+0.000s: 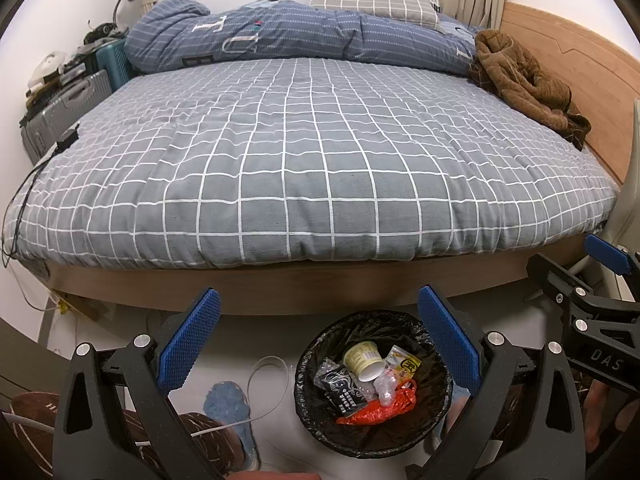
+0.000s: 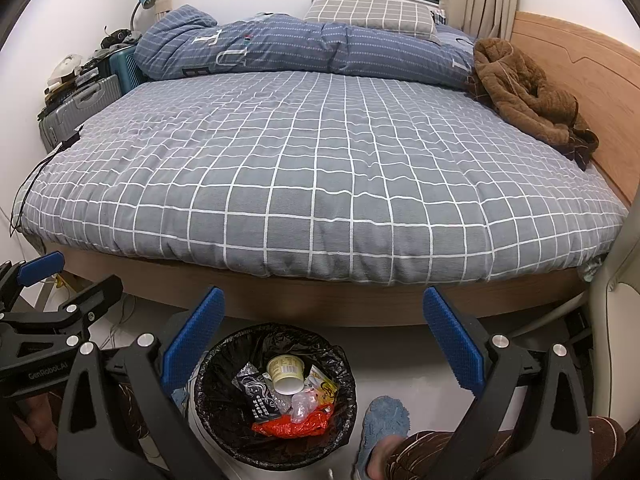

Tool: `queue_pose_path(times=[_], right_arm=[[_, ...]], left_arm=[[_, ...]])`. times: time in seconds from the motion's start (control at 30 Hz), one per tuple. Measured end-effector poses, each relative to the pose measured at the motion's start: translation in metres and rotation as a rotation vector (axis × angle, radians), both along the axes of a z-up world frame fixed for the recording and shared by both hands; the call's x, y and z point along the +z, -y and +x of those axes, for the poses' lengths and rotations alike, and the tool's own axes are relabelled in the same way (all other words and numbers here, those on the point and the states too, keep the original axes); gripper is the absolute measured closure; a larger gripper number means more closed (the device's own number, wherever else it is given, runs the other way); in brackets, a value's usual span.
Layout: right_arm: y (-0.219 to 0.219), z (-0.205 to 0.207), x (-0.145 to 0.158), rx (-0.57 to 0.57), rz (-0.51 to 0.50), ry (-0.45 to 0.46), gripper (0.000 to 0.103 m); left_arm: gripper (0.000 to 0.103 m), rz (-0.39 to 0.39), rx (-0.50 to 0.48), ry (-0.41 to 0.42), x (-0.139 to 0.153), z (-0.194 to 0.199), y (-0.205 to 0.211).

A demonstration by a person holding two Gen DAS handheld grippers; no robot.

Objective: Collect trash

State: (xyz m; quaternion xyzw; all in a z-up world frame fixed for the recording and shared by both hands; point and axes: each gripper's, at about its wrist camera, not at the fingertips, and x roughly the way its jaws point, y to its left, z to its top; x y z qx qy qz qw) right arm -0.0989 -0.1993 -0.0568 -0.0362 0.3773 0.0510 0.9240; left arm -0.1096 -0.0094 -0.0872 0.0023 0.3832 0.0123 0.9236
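Note:
A round bin with a black liner (image 1: 316,344) (image 2: 216,360) stands on the floor in front of the bed. In it lie a pale yogurt cup (image 1: 362,360) (image 2: 285,374), a black wrapper (image 1: 340,390) (image 2: 258,394), a yellow wrapper (image 1: 406,366) (image 2: 324,386), clear plastic (image 1: 386,386) (image 2: 302,402) and a red bag (image 1: 378,410) (image 2: 292,426). My left gripper (image 1: 320,340) is open and empty above the bin's left side. My right gripper (image 2: 324,340) is open and empty above the bin's right side.
A bed with a grey checked cover (image 1: 320,168) (image 2: 328,176) fills the view ahead, with a blue duvet (image 1: 260,36), a pillow (image 1: 372,0) and a brown garment (image 1: 524,80) at the back. Suitcases (image 1: 64,112) stand at the left. A blue-slippered foot (image 2: 380,428) stands beside the bin.

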Motion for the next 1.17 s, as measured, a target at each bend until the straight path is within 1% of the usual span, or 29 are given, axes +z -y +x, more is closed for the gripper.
queue_pose_path(times=[1.17], right_arm=[[0.0005, 0.0002, -0.0005, 0.002, -0.001, 0.0, 0.008]], left_arm=[[0.006, -0.005, -0.006, -0.005, -0.0009, 0.0002, -0.0027]])
